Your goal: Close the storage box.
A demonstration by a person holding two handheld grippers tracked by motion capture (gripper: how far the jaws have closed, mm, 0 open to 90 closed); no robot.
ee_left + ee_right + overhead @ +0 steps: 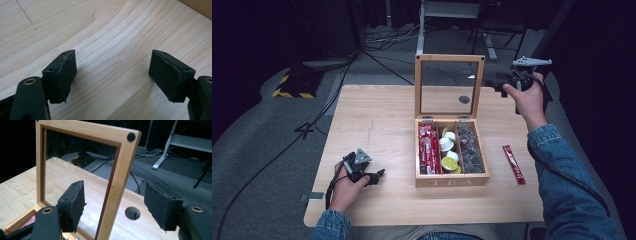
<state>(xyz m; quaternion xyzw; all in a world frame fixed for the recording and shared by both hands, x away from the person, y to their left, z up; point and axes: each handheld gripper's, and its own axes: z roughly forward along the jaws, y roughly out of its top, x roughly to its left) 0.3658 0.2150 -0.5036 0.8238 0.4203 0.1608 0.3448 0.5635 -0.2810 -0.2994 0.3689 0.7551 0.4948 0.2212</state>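
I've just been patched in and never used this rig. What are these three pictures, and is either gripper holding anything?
A person holds a two-jaw gripper in each hand. The high view looks down on the table; the other two views look along each gripper's own jaws. The left gripper rests open above bare wood, holding nothing. The right gripper is open too, raised beside the upright glass lid of the wooden tea box, whose three compartments hold red sachets, small pods and dark packets. One red sachet lies on the table right of the box.

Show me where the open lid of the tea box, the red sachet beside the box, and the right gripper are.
lid point(449, 59): high view, top bar of its wooden frame
red sachet point(514, 164): high view, its middle
right gripper point(113, 206): right gripper view, midway between its jaws
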